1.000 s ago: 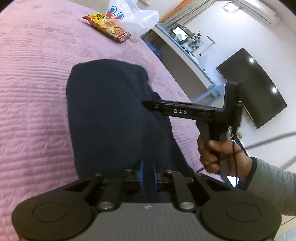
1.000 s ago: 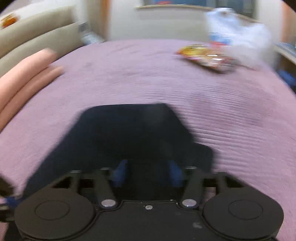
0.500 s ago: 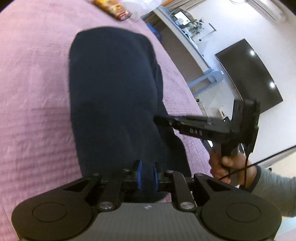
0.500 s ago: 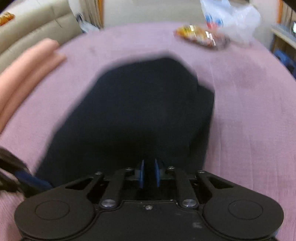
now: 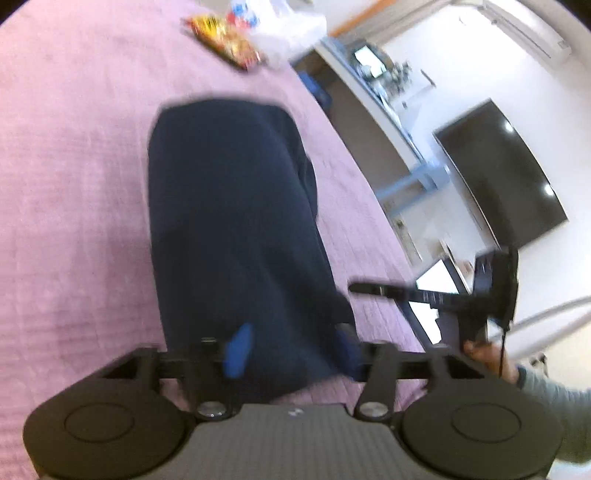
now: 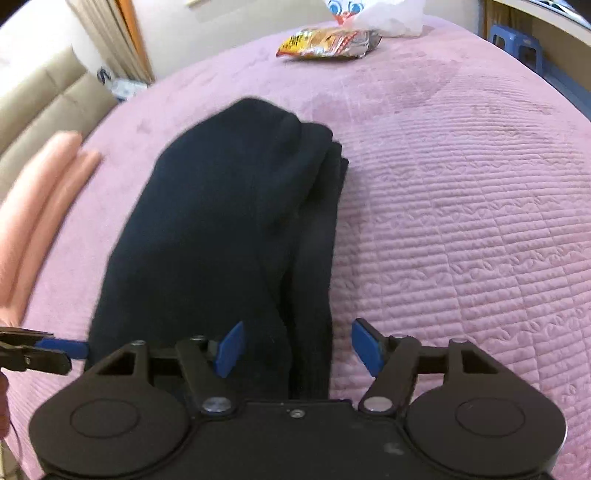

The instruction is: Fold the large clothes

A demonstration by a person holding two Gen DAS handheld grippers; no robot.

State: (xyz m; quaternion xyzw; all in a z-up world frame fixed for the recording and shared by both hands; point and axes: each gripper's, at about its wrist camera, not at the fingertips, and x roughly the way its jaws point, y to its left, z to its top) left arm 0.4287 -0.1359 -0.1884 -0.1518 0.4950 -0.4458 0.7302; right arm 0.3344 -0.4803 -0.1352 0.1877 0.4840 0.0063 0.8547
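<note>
A white bag (image 6: 373,14) sits at the bed's (image 6: 461,206) far edge, contents unreadable, a snack packet (image 6: 327,42) just beside it. The folded dark garment (image 6: 225,236) lies mid-bed. Both tongs are opening, released: the left gripper (image 5: 291,350) and right gripper (image 6: 297,349) each straddle the garment's near end, pads off the cloth.

Folded dark navy garment (image 6: 221,229), plain. Pink quilted bedspread (image 6: 461,221), ribbed stitch rows. Yellow-red printed snack packet (image 6: 325,42). Blue pads (image 6: 231,349) on black right gripper (image 6: 297,347).
</note>
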